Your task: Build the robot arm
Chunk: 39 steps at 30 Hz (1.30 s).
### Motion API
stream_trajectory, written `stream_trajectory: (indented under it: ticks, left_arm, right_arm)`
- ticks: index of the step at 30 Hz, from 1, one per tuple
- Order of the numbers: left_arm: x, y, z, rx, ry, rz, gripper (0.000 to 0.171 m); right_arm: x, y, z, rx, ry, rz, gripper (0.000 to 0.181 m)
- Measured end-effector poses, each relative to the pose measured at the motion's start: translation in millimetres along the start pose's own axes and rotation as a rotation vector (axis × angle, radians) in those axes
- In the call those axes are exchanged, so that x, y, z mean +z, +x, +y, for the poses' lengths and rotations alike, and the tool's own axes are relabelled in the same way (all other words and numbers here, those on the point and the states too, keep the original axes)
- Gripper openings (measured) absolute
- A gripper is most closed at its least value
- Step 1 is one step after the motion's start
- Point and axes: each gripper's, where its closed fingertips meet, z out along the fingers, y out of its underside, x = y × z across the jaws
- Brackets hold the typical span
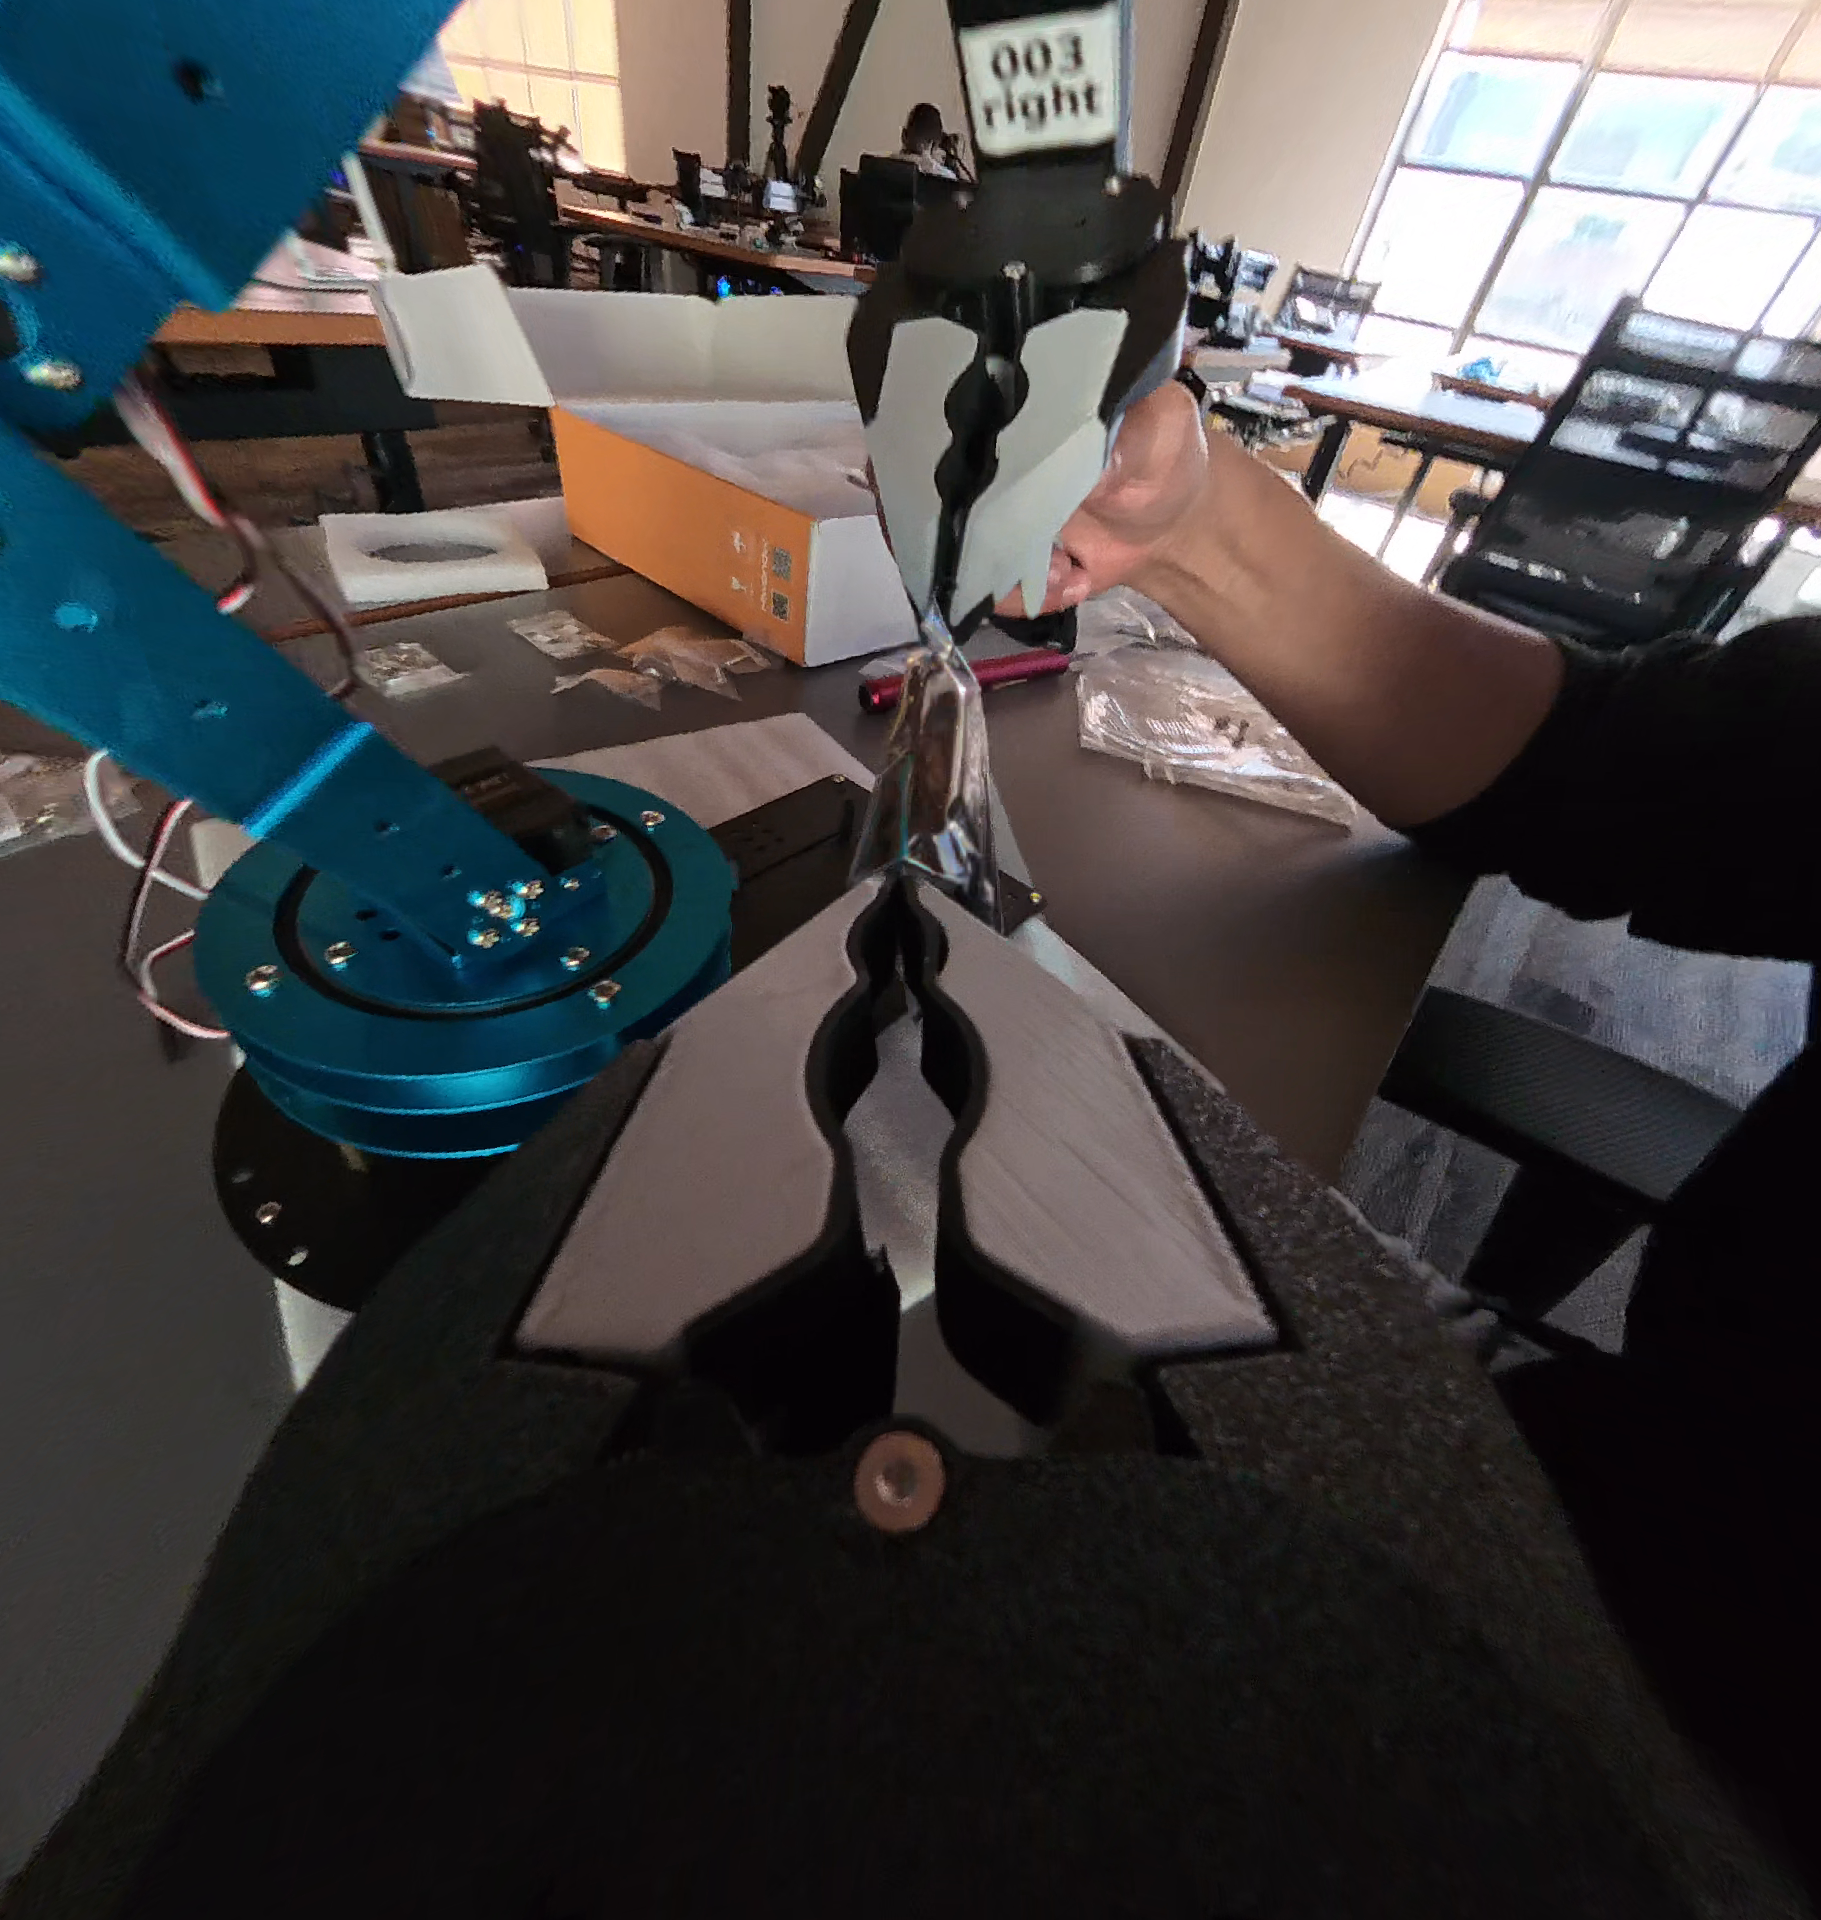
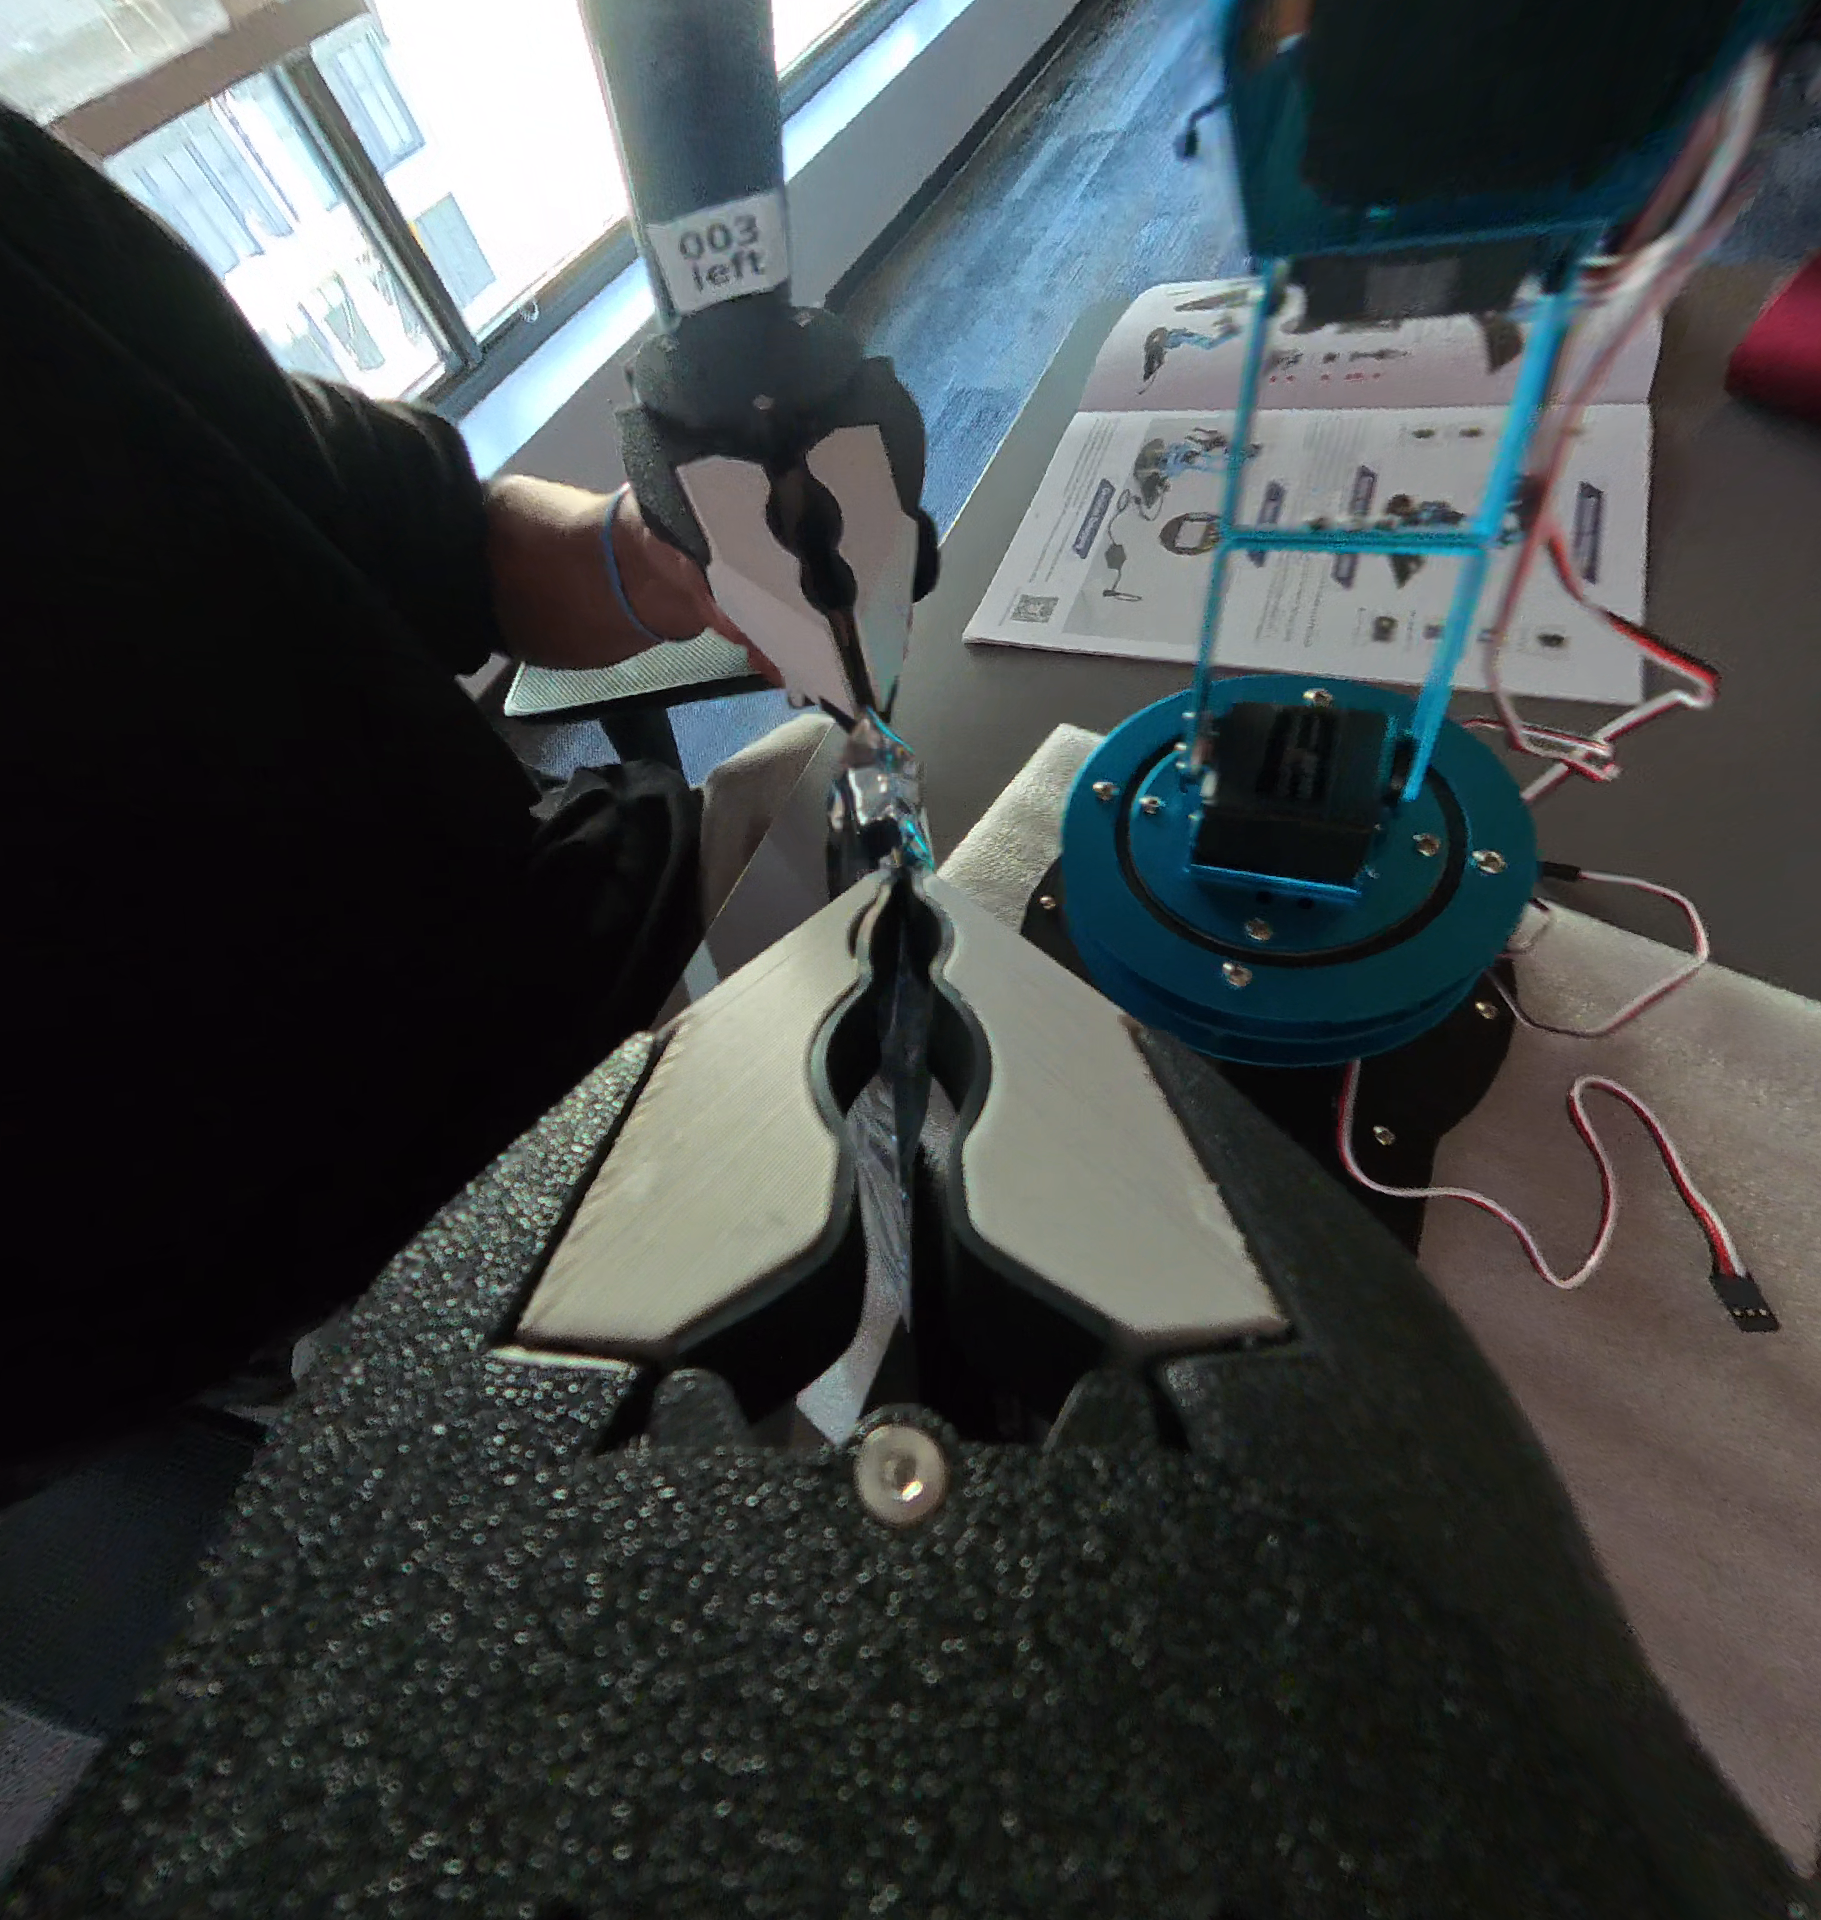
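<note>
A small clear plastic bag [image 1: 932,774] is stretched in the air between my two grippers. My left gripper [image 1: 901,883] is shut on its near end. My right gripper [image 1: 937,613] faces it and is shut on the far end. In the right wrist view my right gripper [image 2: 898,878] pinches the bag [image 2: 880,800], whose tail runs back between the fingers, and my left gripper [image 2: 870,712] grips the other end. The bag hangs above the table edge, beside a blue robot arm's round base [image 1: 459,977], which also shows in the right wrist view [image 2: 1301,873].
An open orange and white box [image 1: 698,499], a foam piece [image 1: 433,556], several small parts bags [image 1: 1197,727] and a red tool [image 1: 968,675] lie on the dark table. An open manual [image 2: 1321,530], loose servo wires [image 2: 1612,1174] and a foam sheet [image 2: 1664,1351] lie nearby. A black chair [image 1: 1654,457] stands at right. The left gripper's tips are roughly 7 cm from the right gripper's.
</note>
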Motion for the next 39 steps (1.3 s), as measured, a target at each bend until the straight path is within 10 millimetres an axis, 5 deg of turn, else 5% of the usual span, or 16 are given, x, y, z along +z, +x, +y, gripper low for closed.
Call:
stream_trajectory:
  ticks: [3,8,13,24,25,28,39]
  left_arm:
    - [1.4,8.9,-5.1,0.024,-0.007,0.023,0.0]
    - [-9.7,-3.2,-22.0,0.017,0.035,-0.016,0.0]
    - [-10.6,2.3,-28.9,0.019,0.048,0.019,0.0]
    - [-9.7,-1.4,-19.0,-0.015,0.029,0.039,0.0]
    - [-8.7,-0.3,-14.6,-0.029,0.016,0.059,0.002]
    - [-5.6,-2.7,-7.9,-0.069,0.007,0.092,0.048]
    - [5.1,0.7,-12.4,-0.012,0.0,0.112,0.009]
  right_arm:
    - [7.4,-15.6,-7.2,-0.05,-0.014,-0.026,0.0]
    - [-10.2,-2.8,-9.2,-0.017,0.056,0.004,0.0]
    - [-5.9,-9.0,-11.9,0.009,0.078,-0.047,0.0]
    - [4.2,-7.6,3.3,0.026,0.043,-0.059,0.0]
    - [4.8,-6.5,4.5,0.012,0.028,-0.041,0.0]
    - [4.4,-6.0,3.6,0.006,0.041,-0.039,0.0]
    - [0.4,-3.2,6.8,-0.015,0.063,-0.016,0.0]
